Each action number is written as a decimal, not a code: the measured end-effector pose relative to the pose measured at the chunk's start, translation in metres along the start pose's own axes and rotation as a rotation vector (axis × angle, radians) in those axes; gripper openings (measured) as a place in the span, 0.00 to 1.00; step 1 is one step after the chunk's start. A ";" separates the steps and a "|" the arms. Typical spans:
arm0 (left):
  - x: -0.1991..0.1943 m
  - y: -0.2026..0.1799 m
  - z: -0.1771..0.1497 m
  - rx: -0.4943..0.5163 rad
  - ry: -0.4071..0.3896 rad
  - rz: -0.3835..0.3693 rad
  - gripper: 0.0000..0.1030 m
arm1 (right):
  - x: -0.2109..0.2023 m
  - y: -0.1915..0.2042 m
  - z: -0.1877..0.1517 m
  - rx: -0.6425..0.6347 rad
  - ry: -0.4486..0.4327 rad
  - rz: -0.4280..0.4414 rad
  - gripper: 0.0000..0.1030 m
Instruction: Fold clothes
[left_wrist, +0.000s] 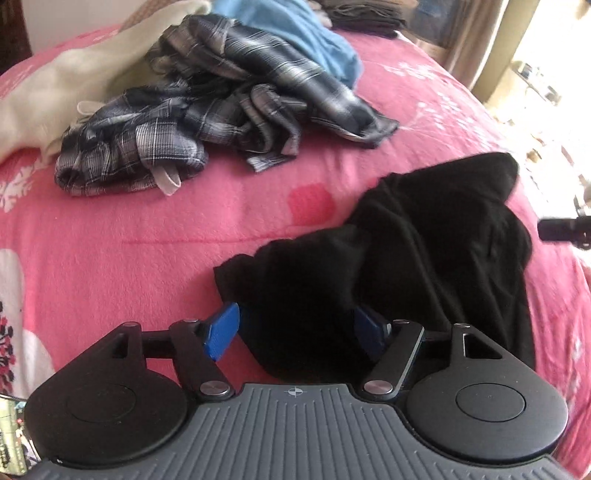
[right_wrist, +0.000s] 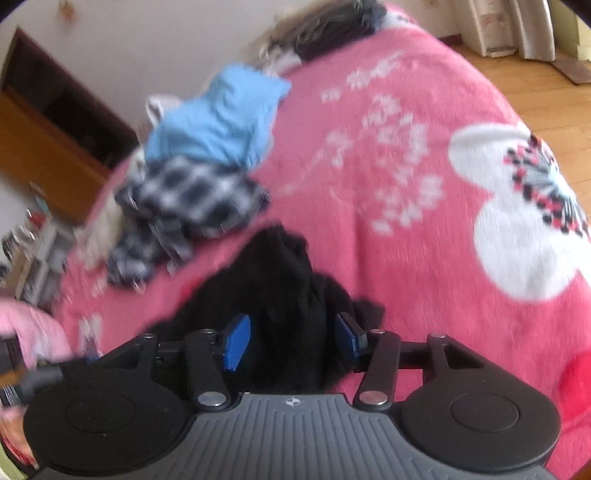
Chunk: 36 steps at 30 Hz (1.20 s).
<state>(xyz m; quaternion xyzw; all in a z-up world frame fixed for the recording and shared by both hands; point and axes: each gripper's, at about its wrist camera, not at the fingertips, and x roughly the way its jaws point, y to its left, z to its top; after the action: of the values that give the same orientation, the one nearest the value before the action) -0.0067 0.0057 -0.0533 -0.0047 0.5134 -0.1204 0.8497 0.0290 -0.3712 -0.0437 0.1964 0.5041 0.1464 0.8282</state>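
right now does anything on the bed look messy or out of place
Nothing looks damaged or spilled. The black garment lies bunched on the pink blanket, between both grippers' open jaws. Behind it, the plaid garment, blue garment and cream garment sit in an unfolded heap.

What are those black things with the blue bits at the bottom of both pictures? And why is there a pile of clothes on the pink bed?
Those are two hand-held grabbers. A person holds one in each hand, and each carries a small camera looking forward along its two fingers. One picture comes from the left gripper, the other from the right gripper. The blue bits are the fingertips that pinch things.

The pink blanket covers a bed. On it lie a crumpled black garment, a plaid shirt, a light blue garment and a cream cloth.

Both grabbers stand open, with the black garment lying between their fingers. Nothing is squeezed or lifted. The clothes are there to be folded, and none in this pile looks folded.
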 end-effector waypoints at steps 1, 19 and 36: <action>0.004 0.002 0.001 -0.007 -0.002 0.006 0.68 | 0.001 -0.001 -0.003 0.001 0.000 -0.018 0.57; 0.018 0.013 -0.004 -0.019 -0.026 -0.044 0.53 | 0.028 0.021 -0.009 0.037 -0.013 0.119 0.10; -0.044 0.062 -0.004 -0.276 -0.162 -0.188 0.56 | 0.076 0.140 -0.070 -0.234 0.236 0.428 0.10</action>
<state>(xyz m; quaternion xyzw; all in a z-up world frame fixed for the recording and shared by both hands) -0.0169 0.0755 -0.0249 -0.1788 0.4522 -0.1271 0.8645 -0.0055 -0.2020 -0.0651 0.1830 0.5239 0.3973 0.7309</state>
